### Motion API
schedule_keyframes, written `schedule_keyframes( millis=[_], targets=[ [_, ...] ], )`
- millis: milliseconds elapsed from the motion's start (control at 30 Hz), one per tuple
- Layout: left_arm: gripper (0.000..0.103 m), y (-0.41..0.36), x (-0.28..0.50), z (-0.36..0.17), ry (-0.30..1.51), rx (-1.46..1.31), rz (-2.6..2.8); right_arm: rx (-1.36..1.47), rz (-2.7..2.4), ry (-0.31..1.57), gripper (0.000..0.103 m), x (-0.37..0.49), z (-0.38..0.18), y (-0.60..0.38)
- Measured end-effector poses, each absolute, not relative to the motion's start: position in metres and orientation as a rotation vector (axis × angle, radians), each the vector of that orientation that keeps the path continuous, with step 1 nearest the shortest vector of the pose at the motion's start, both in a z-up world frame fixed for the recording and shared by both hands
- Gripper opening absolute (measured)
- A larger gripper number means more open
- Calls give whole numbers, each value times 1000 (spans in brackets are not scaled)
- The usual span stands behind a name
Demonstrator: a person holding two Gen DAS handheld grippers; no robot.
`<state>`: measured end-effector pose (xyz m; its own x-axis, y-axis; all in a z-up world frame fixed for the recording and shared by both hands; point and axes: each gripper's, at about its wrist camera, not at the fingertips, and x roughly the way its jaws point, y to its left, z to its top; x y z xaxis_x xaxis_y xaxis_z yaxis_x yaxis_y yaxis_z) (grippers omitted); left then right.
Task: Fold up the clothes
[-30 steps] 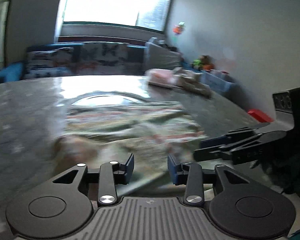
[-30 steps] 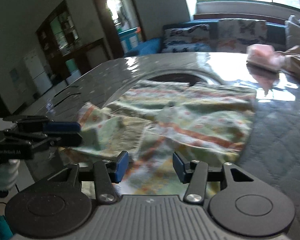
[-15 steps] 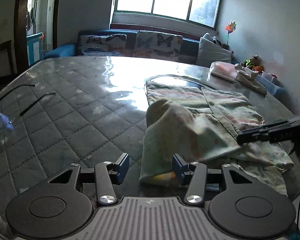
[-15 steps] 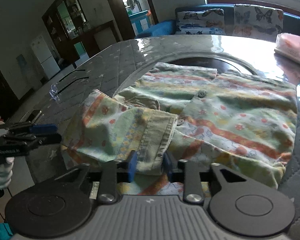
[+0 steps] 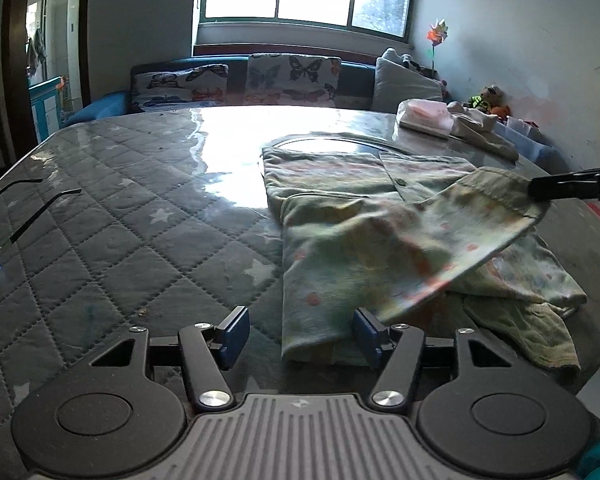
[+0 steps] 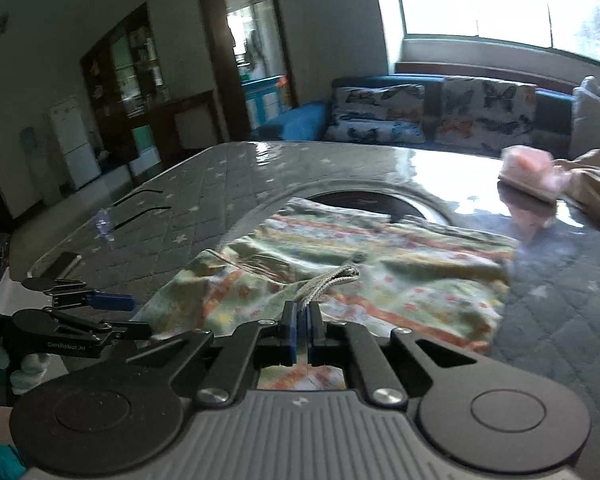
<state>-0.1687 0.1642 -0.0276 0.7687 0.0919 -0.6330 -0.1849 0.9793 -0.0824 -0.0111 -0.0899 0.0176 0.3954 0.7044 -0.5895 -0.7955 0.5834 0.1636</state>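
A pale green garment with orange stripes and small flowers (image 5: pixel 372 248) lies on the quilted grey table top (image 5: pixel 112 220). My right gripper (image 6: pixel 302 322) is shut on its cuff edge (image 6: pixel 328 286) and holds that flap lifted over the garment; its fingers enter the left wrist view from the right (image 5: pixel 568 189). My left gripper (image 5: pixel 300 332) is open, low over the table at the garment's near left corner, holding nothing. It shows at the left of the right wrist view (image 6: pixel 100 312), its jaws apart.
A folded pink item (image 5: pixel 424 116) and a beige cloth (image 5: pixel 480 132) lie at the table's far right. A round dark inset (image 6: pixel 376 204) lies under the garment's far end. A sofa with butterfly cushions (image 5: pixel 260 80) stands behind the table.
My right gripper has closed on the cuff edge and lifted the flap up and to the right. My left gripper has drawn back slightly to the left and stays open.
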Motion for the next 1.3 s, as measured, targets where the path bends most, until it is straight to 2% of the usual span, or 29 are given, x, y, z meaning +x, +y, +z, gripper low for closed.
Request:
schedule_keyframes(
  millis=[167,467,800,1000,1167,1300],
  targets=[
    [61,167,-168,-22,680,-134,147,-198,934,738,11,-11,-3,-92],
    [60,170,-142,11,600,-132,103,-224,948,690,13,1,-4,-81],
    [60,164,-73,-17,659,-152,-11,-266,979,763,15,8,-38,-56],
    [54,180,-73,-26,691,-169,21,-261,993,769,16,11,-39,-58],
    [54,172,-72,-15,673,-158,12,-267,1007,766,24,11,-38,-56],
    [54,173,-57,-20,691,-161,7,-294,1017,745,25,9,-37,-51]
  ],
)
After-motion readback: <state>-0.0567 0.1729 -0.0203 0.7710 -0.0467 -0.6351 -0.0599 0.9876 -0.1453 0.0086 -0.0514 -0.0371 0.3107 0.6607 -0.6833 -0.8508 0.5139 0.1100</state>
